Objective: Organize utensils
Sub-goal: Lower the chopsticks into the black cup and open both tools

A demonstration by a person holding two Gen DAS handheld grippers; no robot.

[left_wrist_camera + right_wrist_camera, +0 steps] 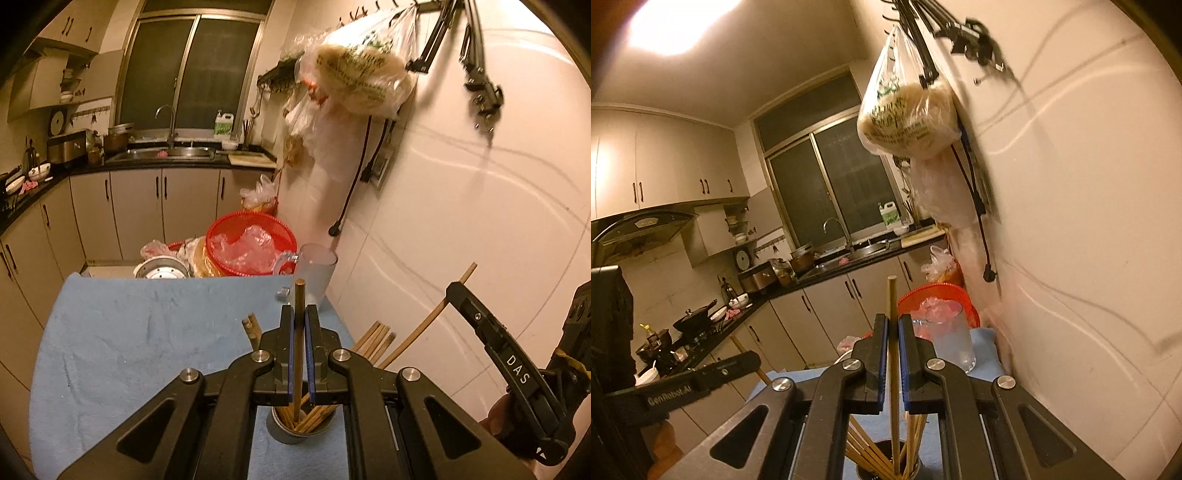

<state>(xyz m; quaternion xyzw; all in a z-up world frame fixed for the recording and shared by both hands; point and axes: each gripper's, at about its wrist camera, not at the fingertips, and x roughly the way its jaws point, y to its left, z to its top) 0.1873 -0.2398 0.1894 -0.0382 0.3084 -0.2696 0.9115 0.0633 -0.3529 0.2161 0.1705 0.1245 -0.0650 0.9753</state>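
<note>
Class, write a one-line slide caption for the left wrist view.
Left gripper holds one wooden chopstick upright over a metal cup of chopsticks on a blue cloth.

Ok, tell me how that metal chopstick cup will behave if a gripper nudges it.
The metal cup is narrow, and its chopsticks fan out well above the rim, so it probably tips easily. It stands on a blue cloth, so it likely drags rather than slides. The left gripper holds one chopstick whose lower end is in the cup; pulling sideways could lever the cup.
</note>
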